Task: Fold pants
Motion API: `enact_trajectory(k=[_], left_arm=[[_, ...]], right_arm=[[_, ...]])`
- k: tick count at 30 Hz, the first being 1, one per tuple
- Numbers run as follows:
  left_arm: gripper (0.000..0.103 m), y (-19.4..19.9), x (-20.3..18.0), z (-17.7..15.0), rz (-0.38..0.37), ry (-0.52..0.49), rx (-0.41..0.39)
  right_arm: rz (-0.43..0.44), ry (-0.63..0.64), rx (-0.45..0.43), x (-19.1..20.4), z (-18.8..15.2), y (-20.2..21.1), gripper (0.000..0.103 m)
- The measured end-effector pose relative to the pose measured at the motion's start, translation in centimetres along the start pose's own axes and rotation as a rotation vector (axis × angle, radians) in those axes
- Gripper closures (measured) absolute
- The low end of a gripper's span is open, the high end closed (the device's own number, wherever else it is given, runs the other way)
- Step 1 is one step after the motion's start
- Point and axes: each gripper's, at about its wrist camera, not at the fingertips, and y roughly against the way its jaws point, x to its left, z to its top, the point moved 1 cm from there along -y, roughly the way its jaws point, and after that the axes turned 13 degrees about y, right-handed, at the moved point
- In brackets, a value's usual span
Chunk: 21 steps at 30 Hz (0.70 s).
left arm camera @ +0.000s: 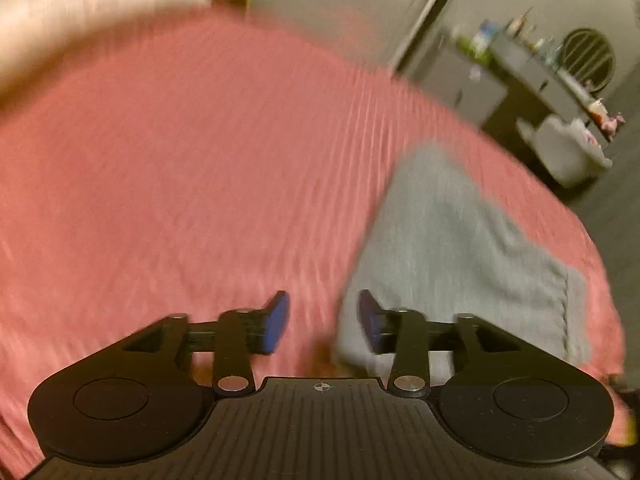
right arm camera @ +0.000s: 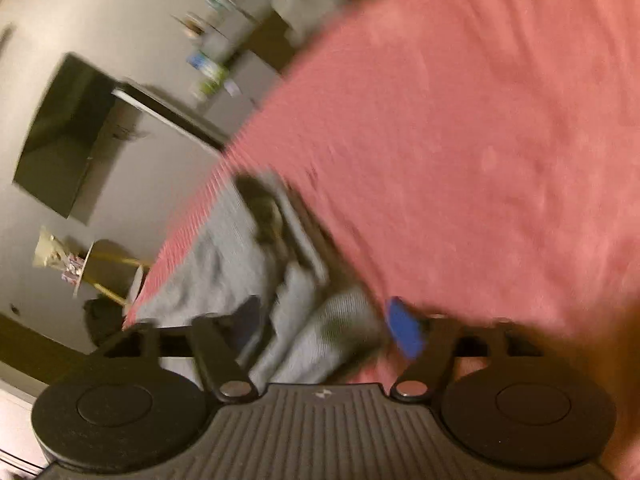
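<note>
Grey pants point(left arm camera: 460, 248) lie on a pink striped bedspread point(left arm camera: 180, 168), to the right in the left wrist view. My left gripper point(left arm camera: 323, 320) is open above the bed, its right pad over the pants' near left edge, holding nothing. In the right wrist view the grey pants point(right arm camera: 240, 276) lie rumpled near the bed's edge, with folds between the fingers. My right gripper point(right arm camera: 326, 326) is open over them; its blue right pad point(right arm camera: 404, 330) shows, and the left pad is dark and blurred. Both views are motion-blurred.
The pink bedspread point(right arm camera: 460, 140) fills most of both views. A pale pillow point(left arm camera: 80, 12) lies at the far left. A dark dresser with small items point(left arm camera: 532, 76) and a white bag point(left arm camera: 568, 152) stand beyond the bed. A wall television point(right arm camera: 64, 132) and side table point(right arm camera: 104, 268) are at left.
</note>
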Motion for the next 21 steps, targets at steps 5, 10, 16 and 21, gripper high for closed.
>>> enact_trajectory(k=[5,10,16,21], left_arm=[[0.018,-3.2,-3.5,0.1,-0.150,-0.144,0.105],[0.019,-9.6,-4.2,1.1,-0.175,-0.090,0.305],[0.019,-13.4,-5.9,2.0,-0.235,-0.184,0.382],[0.037,-13.6,-7.1,2.9,-0.255,-0.314,0.381]], right_arm=[[0.062,0.108,0.075,1.8,2.0,-3.5,0.007],[0.104,0.177,0.200,2.2,2.8,-9.0,0.007],[0.206,0.128,0.266,0.0,3.6,-12.5,0.009],[0.261,0.255,0.249,1.0,4.4,-12.1,0.034]])
